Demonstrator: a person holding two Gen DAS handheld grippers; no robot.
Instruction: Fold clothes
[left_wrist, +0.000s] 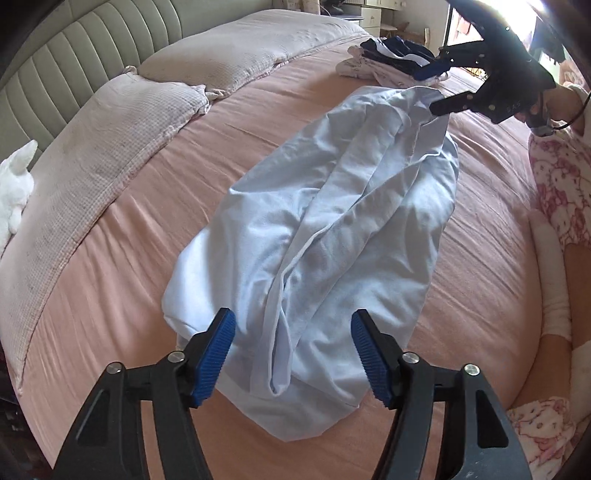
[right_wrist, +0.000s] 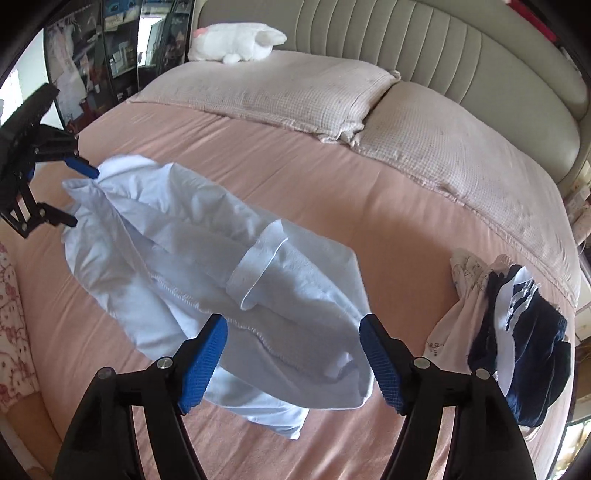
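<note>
A bedroom, with a wide bed under a salmon-pink sheet (left_wrist: 122, 258) as the work surface, and everything here is placed against the pale blue cotton shirt (left_wrist: 325, 229) lying crumpled lengthwise in the middle of it. Nearest in the left wrist view, the left gripper (left_wrist: 293, 356) stands with its blue ribbed pads apart, one on each side of the shirt's near end, pressing on nothing; it is released. At the shirt's far end in that view the right gripper (left_wrist: 439, 83) hangs with its black fingers spread around the cloth's corner, likewise let go, and the right wrist view shows its pads (right_wrist: 205, 363) clear of the fabric. A short cuffed sleeve (right_wrist: 258, 273) lies rolled on top of the shirt, and a stitched hem runs along the bunched ridge. The shirt looks only roughly gathered, so the step in hand is probably to lay it flat before any fold: each claw would do well to take a single layer at an outer corner, not the thick ridge, and draw apart evenly so the creases pull out. Beyond the shirt's far end sits a heap of navy and white striped clothing (left_wrist: 402, 59) on a pale printed garment. Farther, past the shirt's side, two cream waffle-weave pillows (left_wrist: 236, 51) rest against the padded grey-green headboard (left_wrist: 55, 74), with a white plush toy (right_wrist: 236, 40) on top
</note>
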